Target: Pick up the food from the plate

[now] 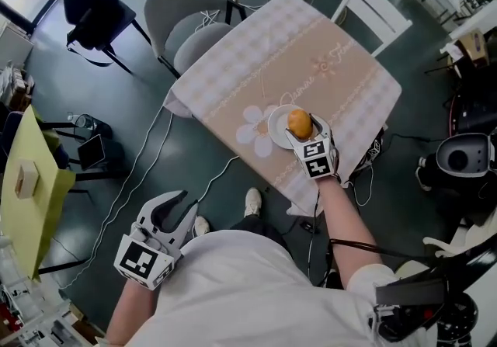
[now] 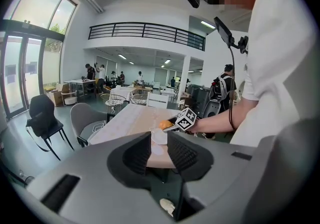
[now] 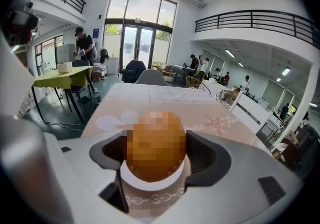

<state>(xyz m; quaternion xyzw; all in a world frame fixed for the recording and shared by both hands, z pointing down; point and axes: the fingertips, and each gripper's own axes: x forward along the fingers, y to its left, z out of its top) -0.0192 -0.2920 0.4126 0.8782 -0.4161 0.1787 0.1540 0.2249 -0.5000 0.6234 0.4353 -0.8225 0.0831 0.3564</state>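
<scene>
A round orange-brown piece of food (image 1: 300, 121) rests on a small white plate (image 1: 276, 130) near the front edge of the checked table (image 1: 311, 50). My right gripper (image 1: 303, 134) reaches over that edge, its jaws pressed against both sides of the food (image 3: 156, 143), with the plate's rim (image 3: 150, 184) showing just beneath. My left gripper (image 1: 172, 209) hangs low beside the person's body, away from the table, jaws apart and holding nothing. From the left gripper view, its jaws (image 2: 159, 150) frame the distant plate (image 2: 159, 137) and food (image 2: 165, 124).
Two grey chairs (image 1: 182, 19) stand at the table's left, a white chair (image 1: 373, 8) at its far end, a black chair (image 1: 93, 0) further left. A yellow-green table (image 1: 27, 182) stands at the left edge. Cables trail over the floor (image 1: 147, 159).
</scene>
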